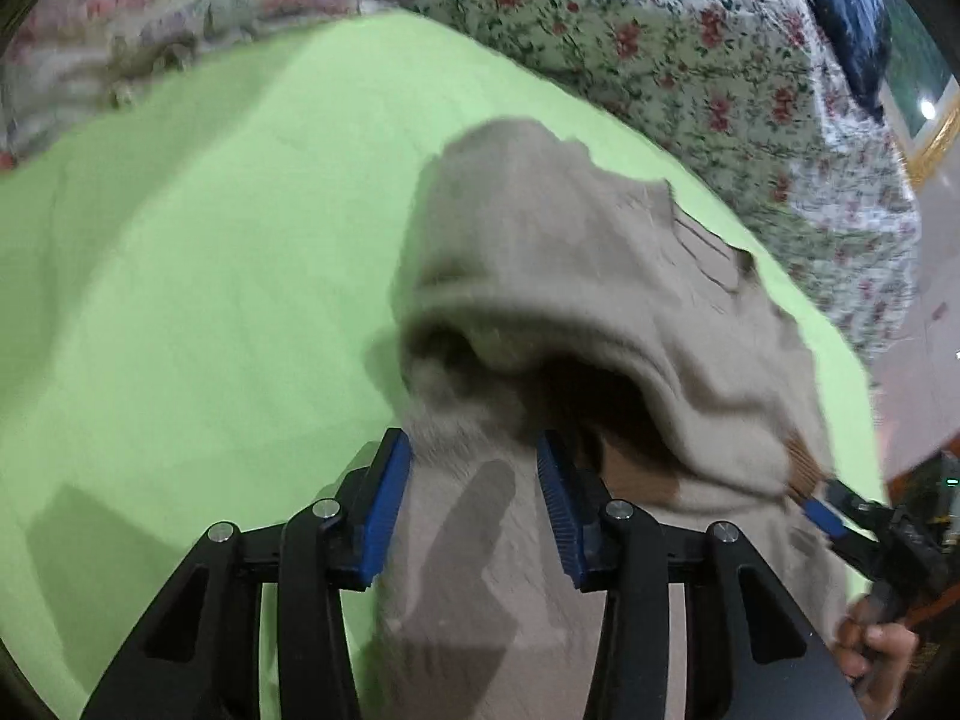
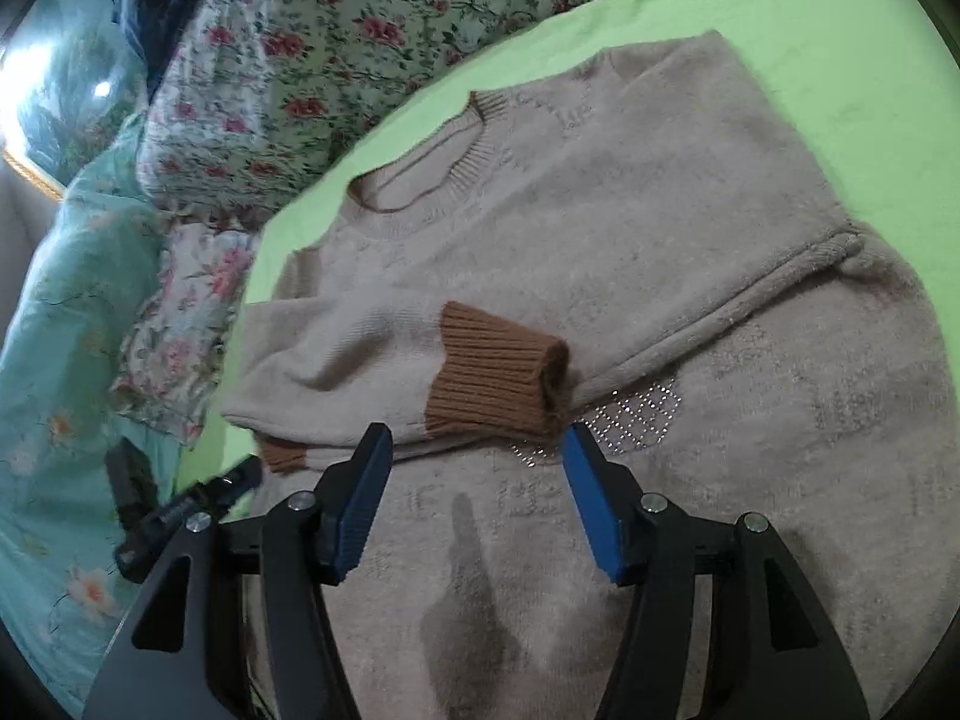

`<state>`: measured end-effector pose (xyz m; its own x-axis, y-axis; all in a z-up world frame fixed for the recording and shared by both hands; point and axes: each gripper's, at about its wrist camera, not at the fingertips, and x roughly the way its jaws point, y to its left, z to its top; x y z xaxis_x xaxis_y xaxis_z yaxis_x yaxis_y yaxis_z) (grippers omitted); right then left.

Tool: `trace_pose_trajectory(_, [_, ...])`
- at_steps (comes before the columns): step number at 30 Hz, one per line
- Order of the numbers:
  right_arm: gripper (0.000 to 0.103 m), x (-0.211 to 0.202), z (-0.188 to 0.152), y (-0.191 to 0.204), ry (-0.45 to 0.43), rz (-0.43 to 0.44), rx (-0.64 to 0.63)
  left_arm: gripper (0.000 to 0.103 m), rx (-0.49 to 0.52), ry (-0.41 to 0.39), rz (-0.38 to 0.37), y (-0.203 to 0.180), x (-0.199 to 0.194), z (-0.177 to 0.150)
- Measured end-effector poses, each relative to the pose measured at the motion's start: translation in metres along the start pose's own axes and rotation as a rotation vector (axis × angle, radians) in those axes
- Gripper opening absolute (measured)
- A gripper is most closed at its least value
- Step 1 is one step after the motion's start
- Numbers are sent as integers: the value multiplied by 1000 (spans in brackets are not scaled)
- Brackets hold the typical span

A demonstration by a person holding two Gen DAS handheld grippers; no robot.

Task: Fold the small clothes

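Note:
A small beige knit sweater (image 2: 588, 222) with brown ribbed cuffs lies on a green sheet (image 2: 840, 48). One sleeve is folded across its chest, with the brown cuff (image 2: 498, 372) just ahead of my right gripper (image 2: 477, 456), which is open and empty above the sweater's lower part. In the left wrist view the sweater (image 1: 576, 276) is bunched and lifted. My left gripper (image 1: 474, 462) has its jaws apart with a fold of the fabric between the pads; I cannot tell if it grips. The right gripper's tip (image 1: 834, 510) touches the sweater's edge at the far right.
A floral quilt (image 2: 336, 48) lies crumpled beyond the green sheet, with a teal floral cover (image 2: 54, 360) to the left. A dark blue cloth (image 1: 846, 6) sits at the back. The green sheet (image 1: 180, 300) stretches wide to the left of the sweater.

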<state>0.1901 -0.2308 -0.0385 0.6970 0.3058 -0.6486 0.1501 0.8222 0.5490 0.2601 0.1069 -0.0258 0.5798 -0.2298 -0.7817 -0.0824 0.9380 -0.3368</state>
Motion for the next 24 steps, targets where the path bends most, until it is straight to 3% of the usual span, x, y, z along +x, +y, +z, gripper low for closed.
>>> trace_pose_trajectory(2, [57,3,6,0,-16,-10,4,48,20,-25,78,-3,3,4])
trace_pose_trajectory(6, [7,6,20,4,-24,16,-32,48,-13,-19,61,6,11,7])
trace_pose_trajectory(10, [6,-12,40,15,-100,62,-66,48,15,-27,104,3,17,15])
trace_pose_trajectory(12, [6,-39,52,23,-187,80,-98,48,24,-27,128,0,20,19])
trace_pose_trajectory(15, [6,-72,64,12,-275,41,-100,50,28,-32,147,-6,26,18])
trace_pose_trajectory(17, [6,-73,65,-4,-264,2,-77,50,30,-41,153,-7,24,15])
trace_pose_trajectory(23, [6,-15,47,-53,-11,-155,-25,50,0,-64,140,0,17,7])
trace_pose_trajectory(24, [9,-14,44,-58,-6,-184,-11,50,-9,-68,129,2,16,6])
